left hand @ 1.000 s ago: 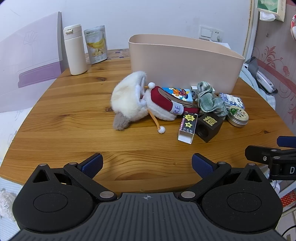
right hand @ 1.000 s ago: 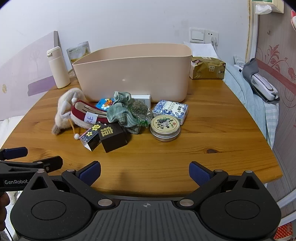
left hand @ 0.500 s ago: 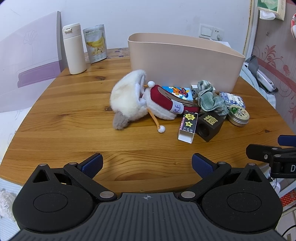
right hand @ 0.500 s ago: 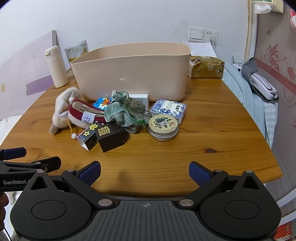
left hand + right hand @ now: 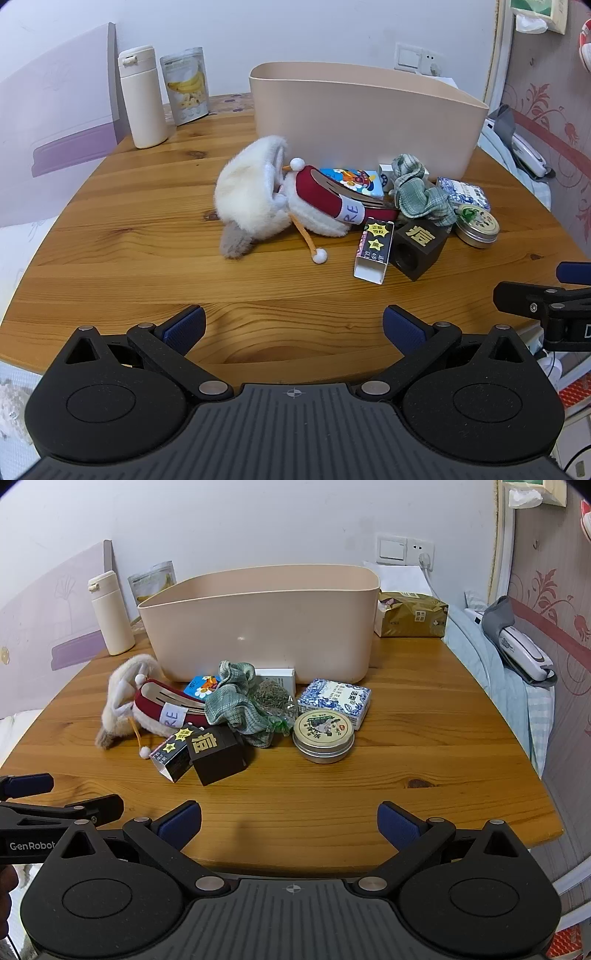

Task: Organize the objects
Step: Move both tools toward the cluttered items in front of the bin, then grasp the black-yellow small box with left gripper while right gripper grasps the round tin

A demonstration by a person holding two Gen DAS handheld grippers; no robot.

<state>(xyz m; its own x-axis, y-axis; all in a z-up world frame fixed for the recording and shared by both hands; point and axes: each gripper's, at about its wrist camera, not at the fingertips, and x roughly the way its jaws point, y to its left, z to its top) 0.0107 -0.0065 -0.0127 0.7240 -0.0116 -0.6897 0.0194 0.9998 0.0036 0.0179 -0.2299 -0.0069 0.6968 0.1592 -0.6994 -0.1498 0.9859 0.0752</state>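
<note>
So far nothing can be counted as sorted: the beige bin (image 5: 258,627) is seen standing ahead of both claws at the far side of the wooden table (image 5: 147,266), and whether anything lies inside cannot be told, since its interior is hidden from both wrist views. Ahead and left of the left gripper (image 5: 293,328), near the wall, a cream bottle (image 5: 142,98) and a banana snack pouch (image 5: 186,90) are seen upright, well apart from the heap. Straight ahead of that claw, whose blue pads are spread wide with nothing between them, the white plush toy (image 5: 251,195) is found lying on its side, a red slipper (image 5: 325,195) resting against it. Further right, a starred carton (image 5: 373,249) and a dark cube (image 5: 419,245) lie touching each other, nearest to the claws. Seen from the right gripper (image 5: 290,821), likewise held apart and empty, the green cloth (image 5: 236,705) is bunched ahead and slightly left, just in front of the bin wall, with a round tin (image 5: 323,734) almost dead ahead and a blue patterned box (image 5: 334,699) just behind it. It is judged that the whole pile remains to be lifted, piece by piece, into the bin, and no item has yet been approached closely.
</note>
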